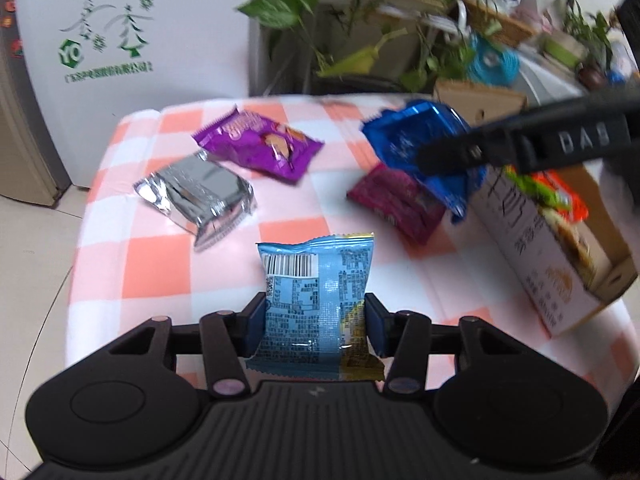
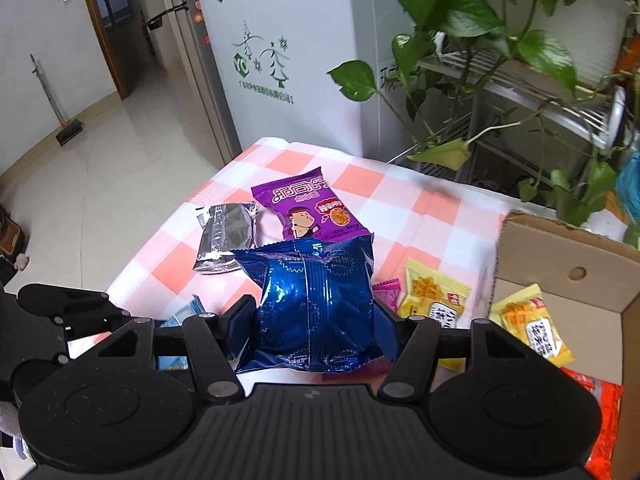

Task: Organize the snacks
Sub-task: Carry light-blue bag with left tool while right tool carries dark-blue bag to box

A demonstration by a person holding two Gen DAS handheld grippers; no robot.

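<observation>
while both tools are clamped on packets, the scene reads so:
left tool (image 1: pixel 314 322): jaws closed tight on the light blue packet (image 1: pixel 318 300), pads pressing its two sides; packet stands upright, clear of the cloth, barcode side facing the camera.
right tool (image 2: pixel 316 320): jaws partway closed, gripping the dark blue packet (image 2: pixel 316 304) by its sides; packet is lifted off the table.
table (image 1: pixel 288 236): covered with a pink-and-white checked cloth.
silver packet (image 1: pixel 198 196): lies on the cloth, just beside the purple packet (image 1: pixel 258 144).
magenta packet (image 1: pixel 398 200): lies on the cloth near the box, under the lifted dark blue packet.
yellow packet (image 2: pixel 434 300): lies on the cloth just beside the box.
cardboard box (image 2: pixel 560 256): at the table's right edge, open, with another yellow packet and an orange one inside.
background: white fridge (image 2: pixel 280 40) and green plants (image 2: pixel 480 20) behind the table.
</observation>
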